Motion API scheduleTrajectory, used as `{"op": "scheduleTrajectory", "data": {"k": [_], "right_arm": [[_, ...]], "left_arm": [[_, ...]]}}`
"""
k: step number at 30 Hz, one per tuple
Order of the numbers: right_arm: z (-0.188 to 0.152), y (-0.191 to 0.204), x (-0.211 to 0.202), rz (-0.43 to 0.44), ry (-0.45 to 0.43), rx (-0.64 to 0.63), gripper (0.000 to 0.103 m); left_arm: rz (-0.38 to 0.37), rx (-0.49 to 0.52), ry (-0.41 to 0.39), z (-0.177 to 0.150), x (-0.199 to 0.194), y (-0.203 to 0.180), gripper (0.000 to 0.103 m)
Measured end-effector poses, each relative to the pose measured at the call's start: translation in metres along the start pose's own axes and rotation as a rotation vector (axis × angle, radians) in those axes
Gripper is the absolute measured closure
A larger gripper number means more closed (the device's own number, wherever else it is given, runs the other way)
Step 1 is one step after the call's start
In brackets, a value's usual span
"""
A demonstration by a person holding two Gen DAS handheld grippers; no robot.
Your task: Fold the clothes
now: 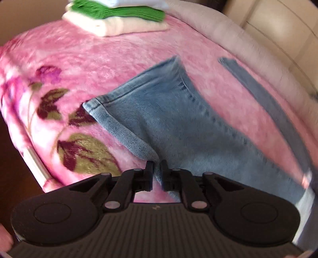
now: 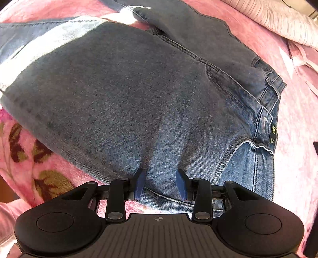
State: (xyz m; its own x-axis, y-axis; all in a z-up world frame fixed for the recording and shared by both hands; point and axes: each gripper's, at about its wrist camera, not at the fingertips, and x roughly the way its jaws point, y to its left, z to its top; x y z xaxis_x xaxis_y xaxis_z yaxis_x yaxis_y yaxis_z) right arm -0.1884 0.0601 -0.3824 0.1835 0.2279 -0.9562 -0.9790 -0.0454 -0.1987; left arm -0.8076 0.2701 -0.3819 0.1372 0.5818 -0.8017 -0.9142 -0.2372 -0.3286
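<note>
**Jeans spread on the pink blanket, both grippers at their near edge**

Jeans lie across a pink floral blanket, the largest thing in both views, which covers the bed and serves as the folding surface. In the left wrist view one leg runs away from the camera toward its hem, while a second strip of denim lies apart to the right with bare blanket between, so the legs look separated rather than stacked. In the right wrist view the seat and waistband lie to the right, label showing.

At the far edge of the blanket sits a pile of folded clothes: cream at the bottom, green above, white on top. It is probably kept there out of the way of the working area.

The left gripper has its fingers drawn close on a fold of denim at the leg's edge, a pinch suited to lifting or carrying that edge. The right gripper has its blue-padded fingers spread, denim lying between them but not clamped; it looks placed to close on the cloth or to have just let it go.
</note>
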Motion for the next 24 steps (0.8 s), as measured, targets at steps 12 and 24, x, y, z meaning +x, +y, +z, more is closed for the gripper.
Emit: {"op": "scheduleTrajectory", "data": {"k": [12,24], "right_arm": [[0.000,-0.002,0.003,-0.012,0.008,0.067,0.064],[-0.034,-0.062,-0.032,-0.028,-0.058,0.458,0.064]], "left_arm": [[0.024,-0.043,-0.028,0.042,0.021,0.014,0.102],[0.404,0.193,-0.063,0.035,-0.023,-0.045,0.086]]}}
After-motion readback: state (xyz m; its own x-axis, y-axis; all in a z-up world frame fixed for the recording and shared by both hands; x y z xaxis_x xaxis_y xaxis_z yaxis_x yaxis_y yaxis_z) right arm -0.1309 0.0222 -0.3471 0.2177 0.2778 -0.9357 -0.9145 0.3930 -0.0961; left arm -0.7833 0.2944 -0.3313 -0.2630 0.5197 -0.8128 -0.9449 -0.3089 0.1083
